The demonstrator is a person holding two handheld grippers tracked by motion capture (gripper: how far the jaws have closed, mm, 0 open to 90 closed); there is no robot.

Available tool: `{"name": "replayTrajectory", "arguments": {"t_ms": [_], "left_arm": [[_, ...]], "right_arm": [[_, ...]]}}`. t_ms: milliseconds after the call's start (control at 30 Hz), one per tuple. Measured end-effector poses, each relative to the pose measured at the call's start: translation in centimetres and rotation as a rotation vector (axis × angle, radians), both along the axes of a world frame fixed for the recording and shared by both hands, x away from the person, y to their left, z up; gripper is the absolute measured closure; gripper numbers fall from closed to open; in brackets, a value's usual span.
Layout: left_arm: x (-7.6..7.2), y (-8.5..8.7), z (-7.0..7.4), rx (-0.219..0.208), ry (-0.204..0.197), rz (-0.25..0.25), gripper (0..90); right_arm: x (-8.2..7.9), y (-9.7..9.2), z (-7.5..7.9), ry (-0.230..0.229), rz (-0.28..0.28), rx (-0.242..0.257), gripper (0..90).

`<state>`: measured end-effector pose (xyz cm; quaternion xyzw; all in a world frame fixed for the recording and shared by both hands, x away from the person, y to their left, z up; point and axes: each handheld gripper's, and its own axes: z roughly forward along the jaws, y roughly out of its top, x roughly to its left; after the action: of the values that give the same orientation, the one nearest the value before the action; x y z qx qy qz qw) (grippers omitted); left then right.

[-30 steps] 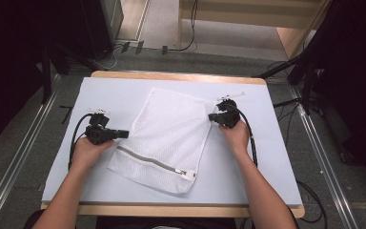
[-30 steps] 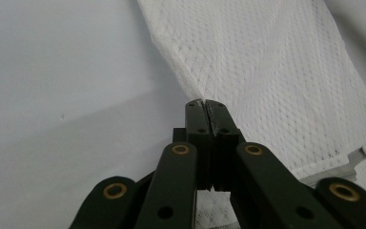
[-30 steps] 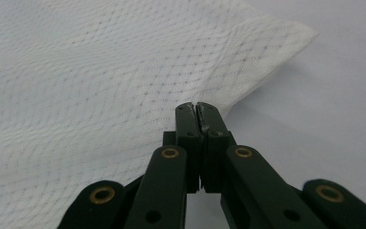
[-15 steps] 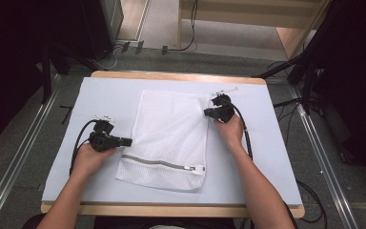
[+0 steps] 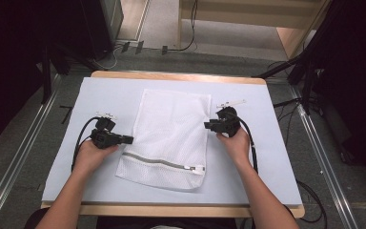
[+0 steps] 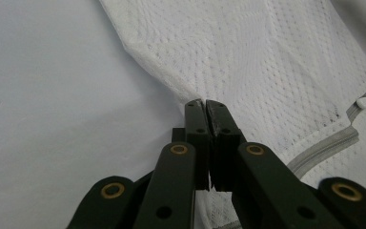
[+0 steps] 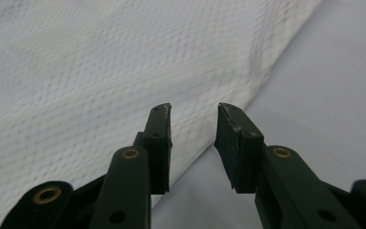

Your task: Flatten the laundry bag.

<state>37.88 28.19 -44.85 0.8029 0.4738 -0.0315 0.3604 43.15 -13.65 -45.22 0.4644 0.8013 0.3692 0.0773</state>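
The mesh bag (image 5: 170,136) has rotated straighter; no readable writing shows.

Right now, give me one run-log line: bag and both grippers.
mesh bag: flat on mat, zipper at near end, zipped | left gripper: shut on bag's left edge | right gripper: open over bag's right edge

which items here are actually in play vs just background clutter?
In play:
- white mesh laundry bag, zipper at its near end
- left gripper, shut at the bag's edge
- right gripper, open at the opposite edge

Background:
- table mat
- floor cables
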Motion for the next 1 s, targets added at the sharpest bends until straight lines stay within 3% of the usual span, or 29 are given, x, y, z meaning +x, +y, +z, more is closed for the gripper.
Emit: {"name": "replayTrajectory", "arguments": {"t_ms": [167, 300, 400, 467, 600, 667, 767, 1000], "left_arm": [[0.3, -0.1, -0.1, -0.001, 0.011, 0.0, 89.1], [0.5, -0.1, -0.2, 0.002, 0.012, -0.006, 89.0], [0.6, -0.2, -0.2, 0.0, 0.013, -0.006, 89.0], [0.6, -0.2, -0.2, 0.002, 0.012, -0.006, 89.0], [0.6, -0.3, -0.3, 0.0, 0.009, -0.003, 88.9], [0.6, -0.3, -0.2, 0.0, 0.009, 0.0, 88.7], [0.5, -0.2, -0.2, -0.002, 0.006, 0.002, 88.5], [0.5, -0.2, -0.1, -0.019, 0.005, 0.004, 88.8]], "right_arm": [[-1.6, 0.3, -0.6, 0.017, 0.011, -0.032, 65.8], [-2.4, 0.5, -1.1, 0.033, 0.022, -0.031, 65.4], [-2.7, 1.0, -1.3, 0.053, 0.051, -0.019, 68.0], [-2.9, 1.3, -1.4, 0.04, 0.052, -0.036, 71.6], [-2.8, 1.2, -1.5, 0.023, 0.052, -0.06, 83.6], [-2.5, 0.9, -1.6, 0.04, 0.059, -0.038, 88.6], [-2.1, 0.8, -1.4, 0.08, 0.065, -0.027, 89.9], [-1.5, 0.8, -1.1, 0.075, 0.063, -0.049, 90.0]]}}
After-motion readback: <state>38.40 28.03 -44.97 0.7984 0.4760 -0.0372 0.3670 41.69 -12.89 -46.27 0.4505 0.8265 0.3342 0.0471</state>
